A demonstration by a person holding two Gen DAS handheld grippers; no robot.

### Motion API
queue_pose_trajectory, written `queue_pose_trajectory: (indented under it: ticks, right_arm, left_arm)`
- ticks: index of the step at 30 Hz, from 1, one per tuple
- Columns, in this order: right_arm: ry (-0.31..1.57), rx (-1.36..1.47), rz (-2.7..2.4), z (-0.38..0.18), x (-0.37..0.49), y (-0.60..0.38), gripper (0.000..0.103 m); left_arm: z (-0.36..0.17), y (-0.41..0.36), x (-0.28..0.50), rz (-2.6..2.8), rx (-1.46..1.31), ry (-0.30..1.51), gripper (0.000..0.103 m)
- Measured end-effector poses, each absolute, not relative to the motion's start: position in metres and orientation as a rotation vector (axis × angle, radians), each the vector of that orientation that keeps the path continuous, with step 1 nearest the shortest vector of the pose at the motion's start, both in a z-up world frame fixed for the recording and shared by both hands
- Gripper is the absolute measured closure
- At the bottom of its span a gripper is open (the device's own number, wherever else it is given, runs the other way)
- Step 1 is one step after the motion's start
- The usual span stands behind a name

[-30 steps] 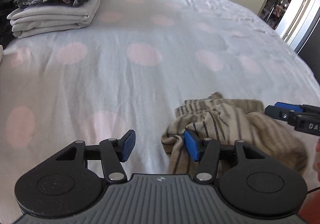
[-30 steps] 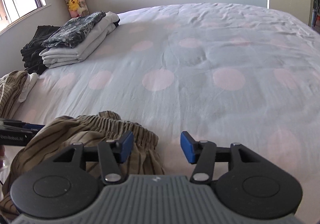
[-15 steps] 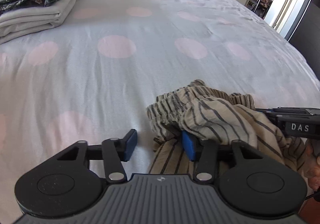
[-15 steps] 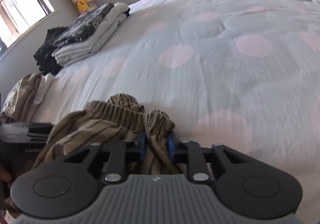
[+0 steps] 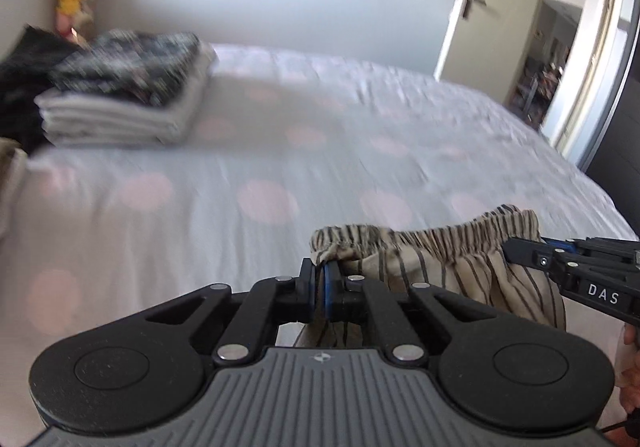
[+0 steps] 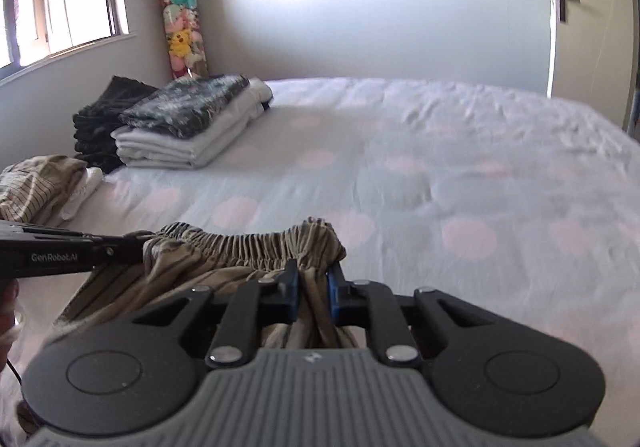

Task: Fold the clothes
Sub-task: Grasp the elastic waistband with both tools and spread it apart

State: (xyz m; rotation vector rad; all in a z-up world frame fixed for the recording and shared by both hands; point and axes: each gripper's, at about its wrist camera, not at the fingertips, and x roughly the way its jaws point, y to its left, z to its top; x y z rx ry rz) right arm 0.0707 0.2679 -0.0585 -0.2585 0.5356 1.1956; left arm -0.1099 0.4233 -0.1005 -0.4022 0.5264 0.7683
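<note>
Beige striped shorts with an elastic waistband (image 5: 440,247) hang between my two grippers above the bed. My left gripper (image 5: 322,281) is shut on the waistband's left end. My right gripper (image 6: 313,285) is shut on the waistband's right end (image 6: 320,235). The waistband (image 6: 248,243) is stretched roughly level between them. The right gripper shows at the right edge of the left wrist view (image 5: 576,267); the left gripper shows at the left edge of the right wrist view (image 6: 72,251). The rest of the shorts hangs below, mostly hidden behind the grippers.
The bed has a white cover with pink dots (image 6: 440,175). A stack of folded clothes (image 6: 188,123) lies at the far left, dark clothes (image 6: 104,111) behind it, and a striped heap (image 6: 36,183) nearer. An open door (image 5: 568,59) is at the right.
My left gripper has shut on the waistband. Both grippers have lifted the shorts off the bed and spread the waistband between them; the views now look level across the room.
</note>
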Motion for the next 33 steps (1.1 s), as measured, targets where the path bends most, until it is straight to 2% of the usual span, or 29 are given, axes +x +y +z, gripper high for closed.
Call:
queue_pose_trajectory:
  ticks: [8, 11, 14, 17, 20, 26, 33]
  right_arm:
    - [0.216, -0.175, 1.283, 0.046, 0.023, 0.29, 0.088]
    - [0.169, -0.169, 1.315, 0.071, 0.008, 0.292, 0.088]
    - [0.197, -0.212, 1.308, 0.062, 0.0, 0.292, 0.088]
    - [0.28, -0.275, 1.265, 0.034, 0.002, 0.287, 0.088]
    - [0.391, -0.348, 1.2, -0.005, 0.008, 0.274, 0.088]
    - [0.666, -0.433, 1.096, -0.069, 0.022, 0.243, 0.088]
    - [0.857, -0.502, 1.076, -0.099, 0.025, 0.228, 0.087]
  left_arm:
    - [-0.017, 0.415, -0.173, 0.878, -0.344, 0.193, 0.099]
    - [-0.003, 0.412, -0.185, 0.877, -0.339, 0.174, 0.099]
    - [-0.012, 0.415, -0.182, 0.839, -0.385, 0.264, 0.099]
    - [-0.04, 0.419, -0.17, 0.777, -0.482, 0.431, 0.099]
    - [-0.07, 0.42, -0.15, 0.676, -0.577, 0.578, 0.099]
    - [-0.115, 0.406, -0.117, 0.535, -0.589, 0.834, 0.098]
    - [-0.15, 0.399, -0.111, 0.488, -0.616, 0.986, 0.096]
